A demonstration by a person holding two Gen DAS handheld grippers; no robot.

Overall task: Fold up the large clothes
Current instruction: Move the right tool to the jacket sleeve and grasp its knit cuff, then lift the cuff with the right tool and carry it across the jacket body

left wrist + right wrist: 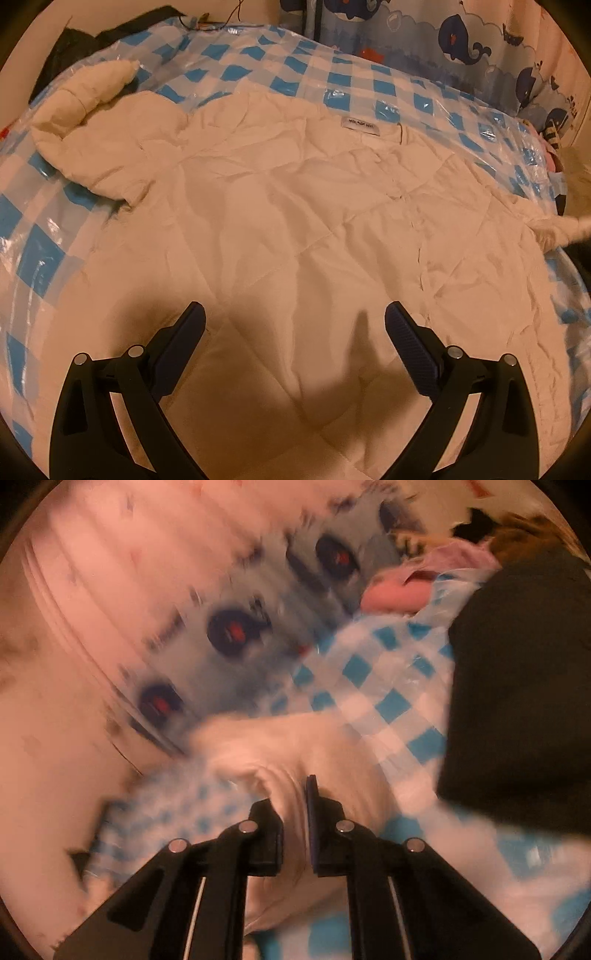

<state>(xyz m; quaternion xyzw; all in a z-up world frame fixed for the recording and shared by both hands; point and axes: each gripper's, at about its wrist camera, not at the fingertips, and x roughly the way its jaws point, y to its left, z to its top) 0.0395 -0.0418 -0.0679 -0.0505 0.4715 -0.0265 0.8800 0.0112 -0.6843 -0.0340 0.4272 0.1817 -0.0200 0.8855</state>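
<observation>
Mostly white padded jacket (295,206) filling left wrist view, spread flat on blue-and-white checked plastic sheet (354,85) over a bed, lining side up with small label (360,124) near collar. One sleeve (96,122) folded up at upper left, fluffy cuff (114,75) at its end; other sleeve stretching off toward right edge, blurred there. Left tool (295,321) hanging over lower part of jacket, fingers (406,339) spread wide, nothing between them, casting shadow on fabric below. Whale-print curtain (461,37) behind bed, dark bag (74,44) at upper left corner. Next, right wrist view, heavily blurred: right tool (295,812) clenched on a bunch of white jacket fabric (291,805), cloth pinched between narrow-set fingers (312,801) and bulging out ahead of them. Checked sheet under and around that sleeve end. Whale-print curtain smeared across middle, pink cloth (399,590) at upper right, large dark shape (517,683) along right side, cannot tell what.
</observation>
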